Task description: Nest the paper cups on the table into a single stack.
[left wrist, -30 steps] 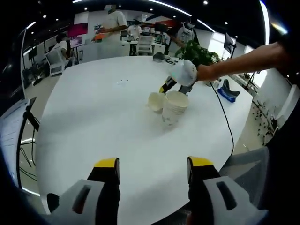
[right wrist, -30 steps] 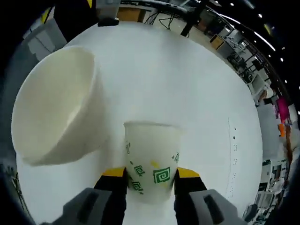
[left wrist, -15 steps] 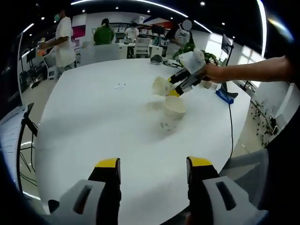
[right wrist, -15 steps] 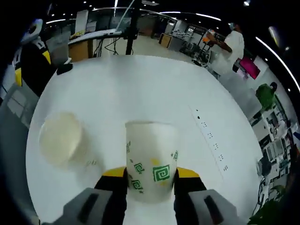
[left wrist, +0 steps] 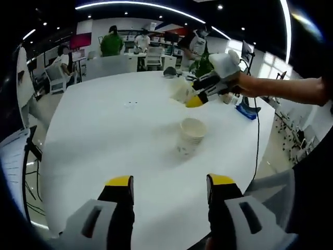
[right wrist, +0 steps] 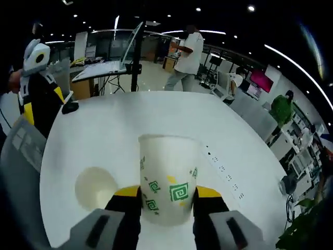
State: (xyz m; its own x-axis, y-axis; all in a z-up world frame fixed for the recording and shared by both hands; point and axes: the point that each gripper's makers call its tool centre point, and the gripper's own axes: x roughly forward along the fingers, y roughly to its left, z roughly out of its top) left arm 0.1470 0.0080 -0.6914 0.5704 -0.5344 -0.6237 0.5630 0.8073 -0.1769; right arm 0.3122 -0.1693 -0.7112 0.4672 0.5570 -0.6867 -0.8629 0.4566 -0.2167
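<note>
The stack of paper cups (left wrist: 191,136) stands upright near the middle of the white table (left wrist: 104,135), and in the right gripper view it is seen from above as an open rim (right wrist: 96,188), low and left of the carried cup. The step in hand is judged to be the carrying of a single cup over the stack, with nesting not yet done. The right gripper (right wrist: 167,199) is clenched on a loose paper cup (right wrist: 168,174) printed with green squares, held by its lower body; in the left gripper view that gripper (left wrist: 200,96) and cup (left wrist: 180,89) are seen raised above the table, beyond the stack. The left gripper (left wrist: 169,188) is held open and empty over the near edge, well apart from the stack. For the next move, the held cup would need to be brought base-down over the open rim, lowered in, and released. Nothing is seen on the table between cup and stack. A small dark object (right wrist: 68,107) lies near the far rim. People (left wrist: 110,41) and desks are seen well behind the table.
</note>
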